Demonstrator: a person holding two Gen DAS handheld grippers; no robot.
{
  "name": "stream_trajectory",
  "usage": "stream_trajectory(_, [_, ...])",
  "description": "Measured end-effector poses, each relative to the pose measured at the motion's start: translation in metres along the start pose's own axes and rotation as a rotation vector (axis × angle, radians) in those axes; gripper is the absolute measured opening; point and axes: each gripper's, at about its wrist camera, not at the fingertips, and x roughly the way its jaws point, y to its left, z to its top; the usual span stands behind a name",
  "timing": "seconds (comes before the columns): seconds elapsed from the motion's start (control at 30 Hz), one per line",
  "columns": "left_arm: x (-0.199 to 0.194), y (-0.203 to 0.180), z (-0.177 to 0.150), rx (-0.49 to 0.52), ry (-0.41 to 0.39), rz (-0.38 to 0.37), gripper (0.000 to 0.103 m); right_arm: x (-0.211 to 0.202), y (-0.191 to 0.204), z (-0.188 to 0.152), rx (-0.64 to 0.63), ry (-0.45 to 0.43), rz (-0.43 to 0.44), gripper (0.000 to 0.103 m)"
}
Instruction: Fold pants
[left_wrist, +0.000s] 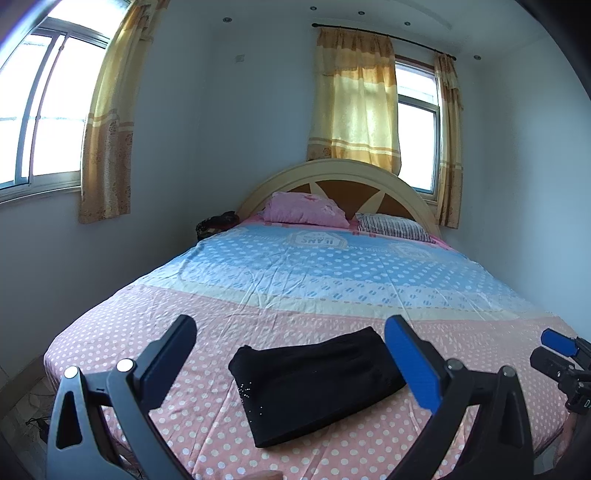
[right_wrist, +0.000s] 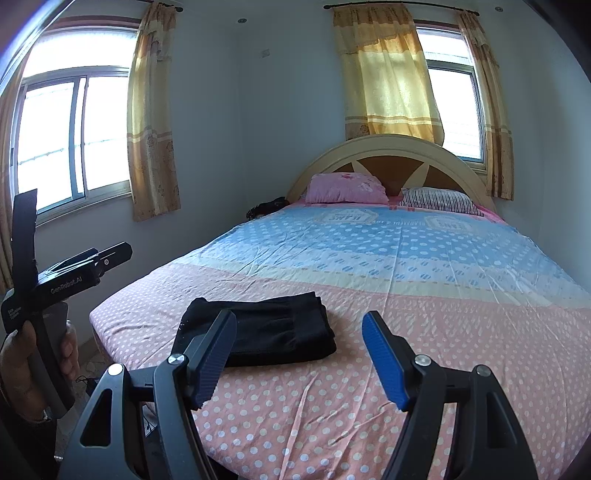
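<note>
1. Bed (left_wrist: 147, 325) with pink dotted and blue sheet filled both views; curved headboard (right_wrist: 388, 147), pink pillow (left_wrist: 304, 208) and striped pillow (left_wrist: 393, 227) at the far end.
2. Black pants (left_wrist: 317, 384) lay near the foot edge as a compact, layered rectangle, flat on the sheet and touched by neither tool.
3. Left gripper (left_wrist: 290, 360) hung above the bundle, spread wide, empty.
4. Right gripper (right_wrist: 299, 356) stood just beside the bundle, likewise wide apart, gripping nothing.
5. Judged from that tidy stack: folding essentially finished; at most a smoothing or squaring of edges left.
</note>
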Motion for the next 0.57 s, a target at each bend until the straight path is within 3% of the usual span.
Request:
stream_trajectory(0.3, [0.0078, 0.0019, -0.0067, 0.002, 0.012, 0.035, 0.103, 0.0012, 0.0022, -0.0004, -0.01, 0.004, -0.002, 0.072])
stream_trajectory(0.57, [0.009, 0.0, -0.0093, 0.011, 0.01, 0.021, 0.103, 0.0029, 0.0003, -0.0022, -0.004, 0.011, -0.002, 0.072])
